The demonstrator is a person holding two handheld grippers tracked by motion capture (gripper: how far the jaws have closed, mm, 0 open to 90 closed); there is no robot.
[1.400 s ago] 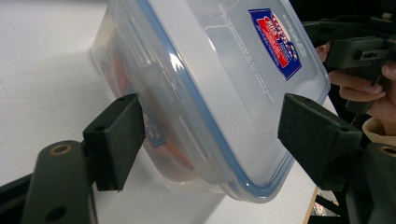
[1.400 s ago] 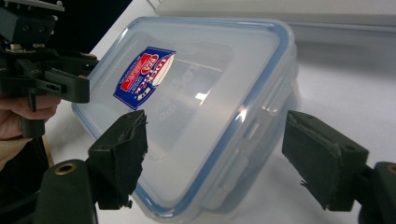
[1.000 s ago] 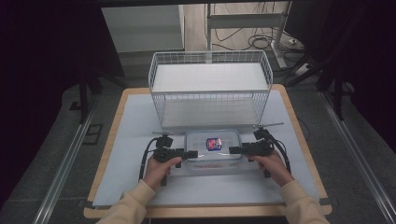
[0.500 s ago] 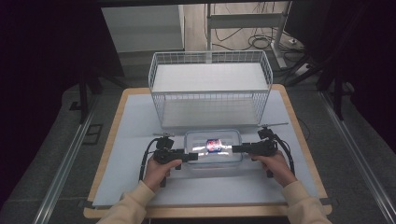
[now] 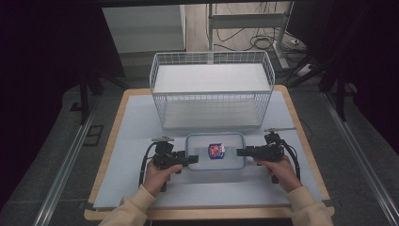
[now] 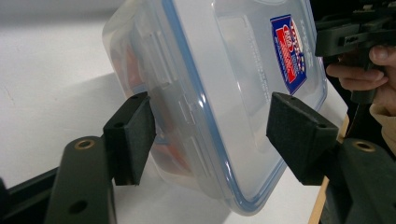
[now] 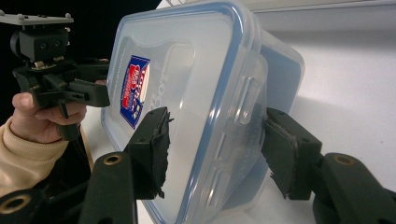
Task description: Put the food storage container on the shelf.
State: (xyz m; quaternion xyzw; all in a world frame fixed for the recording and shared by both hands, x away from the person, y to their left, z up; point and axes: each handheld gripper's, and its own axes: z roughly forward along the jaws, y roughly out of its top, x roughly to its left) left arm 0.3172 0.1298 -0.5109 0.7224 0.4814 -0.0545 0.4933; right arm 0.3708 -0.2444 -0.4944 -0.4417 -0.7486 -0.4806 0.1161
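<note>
A: Left gripper (image 6: pixel 212 135)?
B: Jaws on both sides of the box's (image 6: pixel 219 93) short end, just been closing. One pad (image 6: pixel 133 135) against the wall under the lid's rim, the other pad (image 6: pixel 299 135) above the lid; whether pressing, cannot tell. Pointing level toward the box, held by the left hand (image 5: pixel 157 174), forearm coming from the bottom edge.

A: And the right gripper (image 7: pixel 217 149)?
B: Same at the opposite short end. Jaws just been closing too, one pad (image 7: pixel 152 149) over the lid, the other (image 7: pixel 287 156) at the wall near the latch. Looks close to touching, real grip not sure. Right hand (image 5: pixel 277 169) behind it, also level.

A: Place of the box?
B: On the table (image 5: pixel 136 122), between the two grippers, just in front of the wire basket (image 5: pixel 211 89), not touching it.

A: Look of the box?
B: Clear plastic, rectangular, rounded corners. Lid on, with a blue seal line along the rim. Red and blue label (image 5: pixel 216 150) in the middle of the lid. Flat latch flaps at the short ends.
</note>
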